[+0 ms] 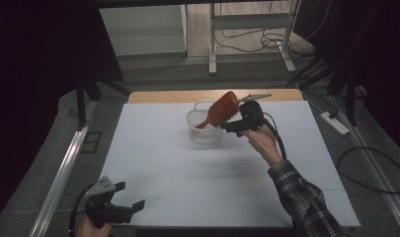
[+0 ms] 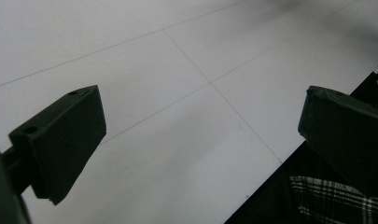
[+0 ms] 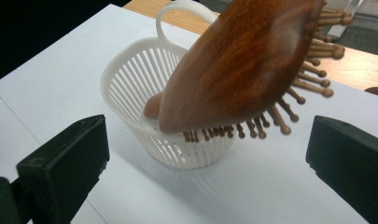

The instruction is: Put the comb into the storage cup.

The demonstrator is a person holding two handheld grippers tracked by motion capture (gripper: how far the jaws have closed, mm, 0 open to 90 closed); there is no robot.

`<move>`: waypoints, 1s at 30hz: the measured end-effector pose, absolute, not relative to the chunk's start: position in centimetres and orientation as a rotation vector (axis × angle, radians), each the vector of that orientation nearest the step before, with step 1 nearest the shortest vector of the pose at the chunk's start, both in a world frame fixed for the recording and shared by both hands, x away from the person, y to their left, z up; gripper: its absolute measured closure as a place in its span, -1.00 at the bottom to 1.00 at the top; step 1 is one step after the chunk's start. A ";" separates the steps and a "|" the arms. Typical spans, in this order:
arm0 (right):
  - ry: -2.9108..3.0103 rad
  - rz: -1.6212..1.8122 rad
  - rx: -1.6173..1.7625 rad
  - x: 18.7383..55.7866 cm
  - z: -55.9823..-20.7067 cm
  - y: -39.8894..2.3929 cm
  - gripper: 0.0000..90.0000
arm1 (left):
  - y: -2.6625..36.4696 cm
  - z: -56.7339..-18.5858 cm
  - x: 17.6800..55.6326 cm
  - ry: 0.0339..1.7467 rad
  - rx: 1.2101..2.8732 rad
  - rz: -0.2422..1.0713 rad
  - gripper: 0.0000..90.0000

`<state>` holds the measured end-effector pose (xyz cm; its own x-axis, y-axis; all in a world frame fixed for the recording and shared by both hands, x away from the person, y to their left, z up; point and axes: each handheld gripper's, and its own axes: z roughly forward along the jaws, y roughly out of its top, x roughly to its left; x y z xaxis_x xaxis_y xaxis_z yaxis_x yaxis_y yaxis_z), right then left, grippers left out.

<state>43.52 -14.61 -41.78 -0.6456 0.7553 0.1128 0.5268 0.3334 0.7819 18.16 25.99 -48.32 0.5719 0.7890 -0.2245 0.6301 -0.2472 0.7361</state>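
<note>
A wooden paddle hairbrush [image 1: 222,109] [image 3: 242,60] stands handle-down in a small white slatted basket [image 1: 202,129] [image 3: 130,79] and leans over its rim, bristles facing down to the right. My right gripper [image 1: 233,121] [image 3: 207,140] is open right beside the brush head, its jaws wide apart on either side and not touching it. My left gripper [image 1: 133,193] [image 2: 200,135] hovers open over the near left corner of the white table [image 1: 187,173], with nothing between its jaws.
A strip of wooden table edge [image 1: 163,96] shows behind the white sheet. On the floor lie a power strip [image 1: 334,123] at the right and cables [image 1: 375,168]. Metal stand legs [image 1: 212,44] rise beyond the table.
</note>
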 end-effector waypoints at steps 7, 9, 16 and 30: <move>2.317 1.179 1.073 42.7 -41.8 -14.9 -1.00 | 26.0 -48.3 18.2 1.140 1.969 0.237 -0.97; 2.316 1.181 1.057 42.4 -41.9 -14.9 -1.00 | 26.0 -48.3 18.2 1.140 1.969 0.237 -0.97; 2.316 1.194 1.038 41.7 -42.2 -15.3 -1.00 | 26.1 -48.3 18.2 1.143 1.967 0.235 -0.97; 2.350 1.194 1.042 41.1 -43.2 -16.0 -1.00 | 26.3 -48.3 18.2 1.160 1.943 0.236 -0.99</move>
